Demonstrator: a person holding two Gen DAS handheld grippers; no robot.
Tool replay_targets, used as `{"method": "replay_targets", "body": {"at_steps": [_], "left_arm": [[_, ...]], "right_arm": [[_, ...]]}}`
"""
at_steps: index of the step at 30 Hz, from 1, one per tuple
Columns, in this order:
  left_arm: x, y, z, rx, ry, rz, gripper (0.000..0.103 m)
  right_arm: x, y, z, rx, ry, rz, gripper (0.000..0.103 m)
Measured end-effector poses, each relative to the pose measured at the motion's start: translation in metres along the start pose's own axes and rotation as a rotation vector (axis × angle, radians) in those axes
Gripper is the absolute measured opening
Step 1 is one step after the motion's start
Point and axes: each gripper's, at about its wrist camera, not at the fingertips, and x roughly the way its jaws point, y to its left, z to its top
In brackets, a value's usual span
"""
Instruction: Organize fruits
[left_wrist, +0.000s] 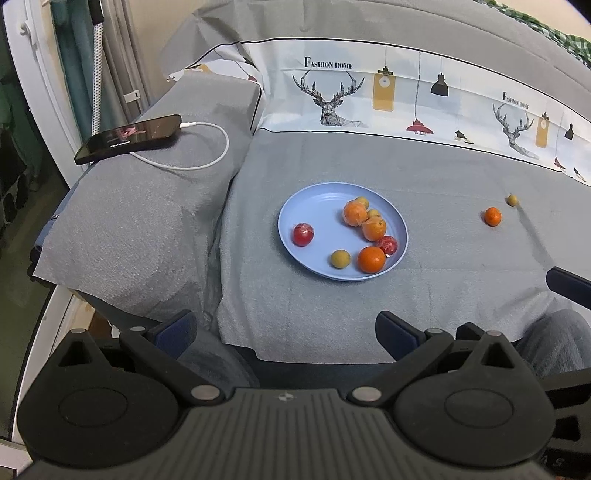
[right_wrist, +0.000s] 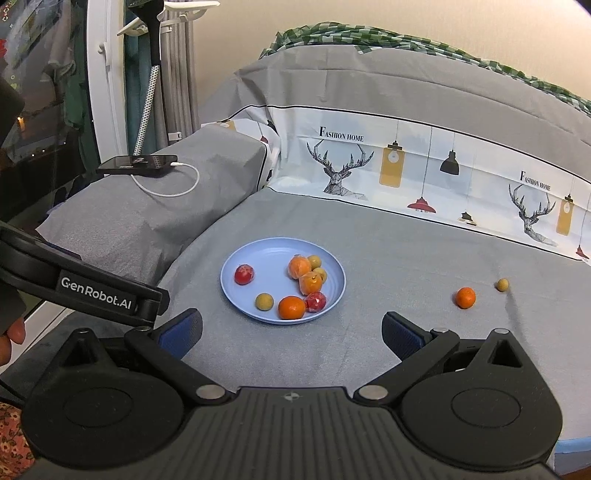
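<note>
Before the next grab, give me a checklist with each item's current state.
1. Right claw open and empty: ok.
2. Left claw open and empty: ok.
3. Loose orange on the grey sheet, nothing blocking it: ok.
4. Loose small yellow-green fruit apart from the orange, room to grip it alone: ok.
5. Blue plate has bare space on its left half for more fruit: ok.
6. All fruit gathered on the plate: not ok, two pieces lie outside to its right.
</note>
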Motion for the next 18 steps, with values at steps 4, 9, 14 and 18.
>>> {"method": "replay_targets", "body": {"at_steps": [4,9,14,18], "left_arm": [[0.0008,0.0006,-0.0001,0.001,0.003,0.003,0.103],[0.0025,0.0014,0.0002,0.003,0.007,0.003,0.103],[0.0050,0.0022,0.0002,0.004,0.015,0.004,0.103],[0.0081,0.0031,0.0004,0.004,0.021,0.005,0.103]], "right_arm": [[0.0002,0.0005,0.0004,-0.004,0.002,0.000,0.102],[0.0010,0.0009,0.0016,-0.006,0.005,0.001,0.102],[0.0041,0.0009,0.0021,-0.004,0.012,-0.001,0.102],[0.0064,0.0012,0.0013,-0.001,0.019,0.000,0.102]]}}
